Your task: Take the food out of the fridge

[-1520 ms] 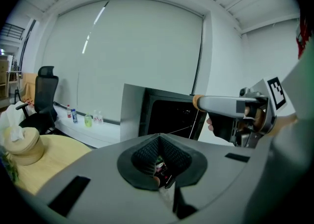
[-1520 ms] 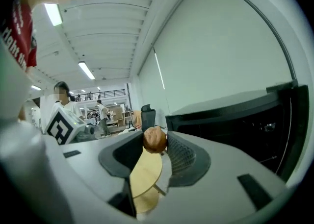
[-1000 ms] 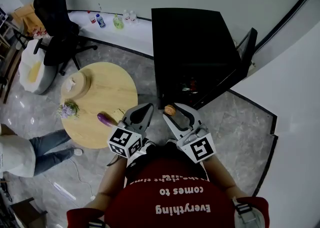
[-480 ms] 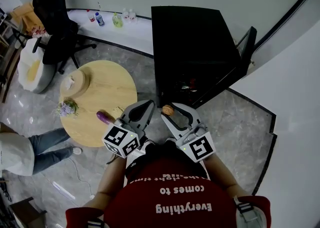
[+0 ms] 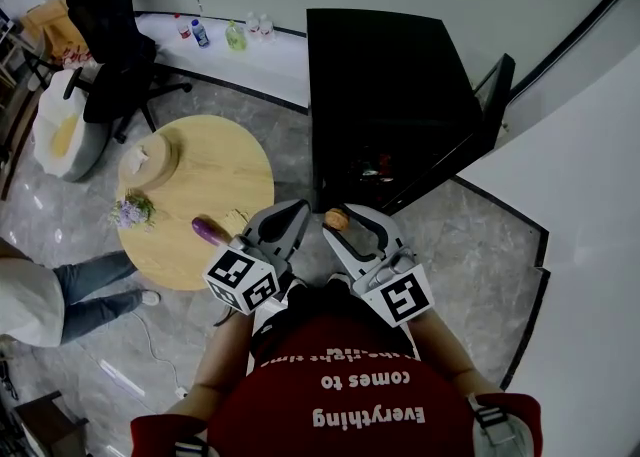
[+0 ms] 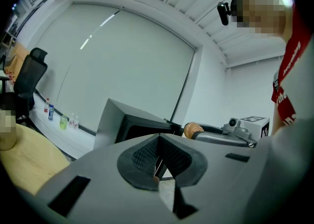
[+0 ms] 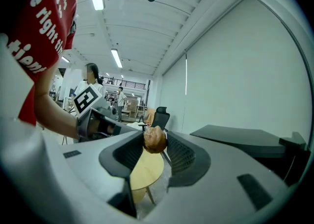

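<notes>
Here, right claw (image 7: 155, 142) — ribbed pads (image 7: 180, 154), round brown food (image 7: 155, 138)

We look down on a round, pale wooden surface (image 5: 215, 170) standing on a grey marbled floor (image 5: 470, 245); near its far left edge sits a round tan holder (image 5: 150, 158) with something white in it; a small bunch of purple flowers (image 5: 131, 211) lies at the left edge; a purple aubergine (image 5: 209, 232) lies at the near edge, a small yellowish item (image 5: 238, 221) just beside it; a black fridge (image 5: 385, 95) stands on the floor to the right.
</notes>
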Available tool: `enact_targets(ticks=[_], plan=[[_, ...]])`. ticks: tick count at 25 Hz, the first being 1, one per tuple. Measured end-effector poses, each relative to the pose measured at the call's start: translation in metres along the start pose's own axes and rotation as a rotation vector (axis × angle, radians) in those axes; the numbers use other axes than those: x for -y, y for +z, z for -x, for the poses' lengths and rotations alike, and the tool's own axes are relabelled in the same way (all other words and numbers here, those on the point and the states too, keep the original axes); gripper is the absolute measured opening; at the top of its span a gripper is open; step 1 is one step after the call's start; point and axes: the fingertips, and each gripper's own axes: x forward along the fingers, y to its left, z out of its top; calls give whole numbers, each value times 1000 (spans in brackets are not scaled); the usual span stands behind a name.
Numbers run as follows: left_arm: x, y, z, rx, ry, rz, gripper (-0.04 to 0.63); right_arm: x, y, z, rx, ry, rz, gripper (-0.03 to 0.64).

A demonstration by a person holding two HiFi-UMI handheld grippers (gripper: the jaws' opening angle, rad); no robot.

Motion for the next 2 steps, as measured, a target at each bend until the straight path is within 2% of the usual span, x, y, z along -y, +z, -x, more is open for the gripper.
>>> enact_targets(ticks=[2], plan=[[0,-4,0,-5,-2,10,2,-1,2,-1,9,-1,-4,157]])
